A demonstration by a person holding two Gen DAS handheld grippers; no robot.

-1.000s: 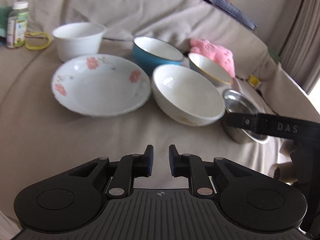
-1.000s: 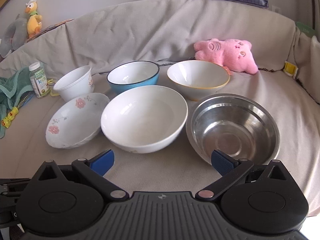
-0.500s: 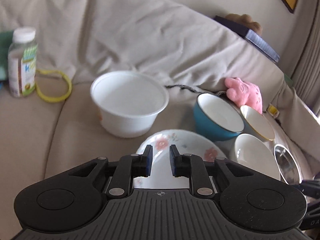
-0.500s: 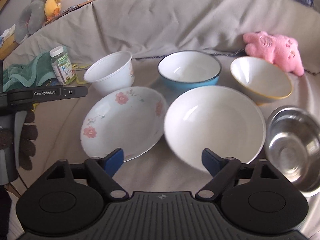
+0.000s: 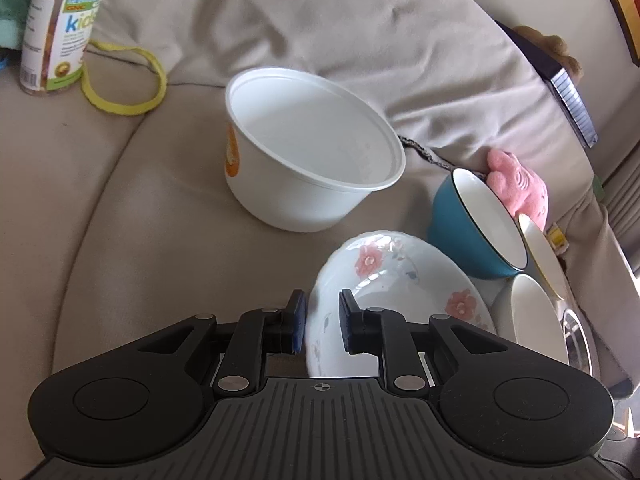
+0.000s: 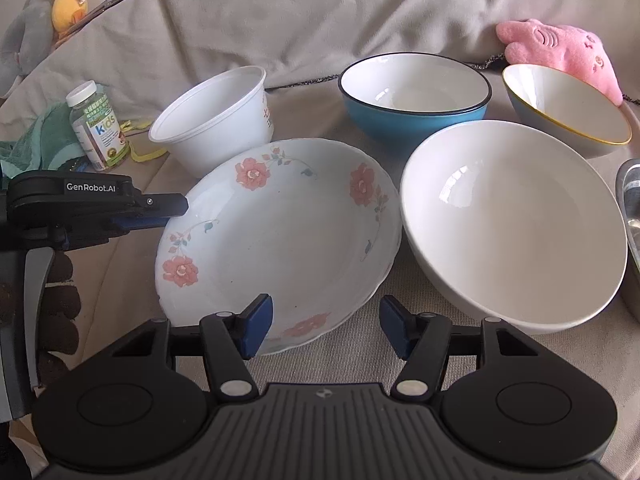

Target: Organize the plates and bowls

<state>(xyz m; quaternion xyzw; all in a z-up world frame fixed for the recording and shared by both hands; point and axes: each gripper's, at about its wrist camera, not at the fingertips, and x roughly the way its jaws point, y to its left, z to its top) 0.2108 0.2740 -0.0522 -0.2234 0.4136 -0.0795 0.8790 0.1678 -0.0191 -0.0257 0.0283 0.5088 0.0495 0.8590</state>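
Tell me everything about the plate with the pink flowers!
The floral plate is a deep, glossy white dish, ceramic by its look, with pink flowers and a wavy rim. It is empty and sits tilted on the beige sofa cover. The left gripper straddles its left rim, jaws slightly apart. It lies against the big white bowl.

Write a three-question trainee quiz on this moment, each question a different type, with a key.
1. True or false: the left gripper has its jaws astride the rim of the floral plate.
2. Multiple choice: which dish stands directly behind the large white bowl in the right wrist view? A) plastic tub B) blue bowl C) vitamin bottle
3. Fill in: the right gripper is ____, holding nothing.

Key: 1 true; 2 B; 3 open.
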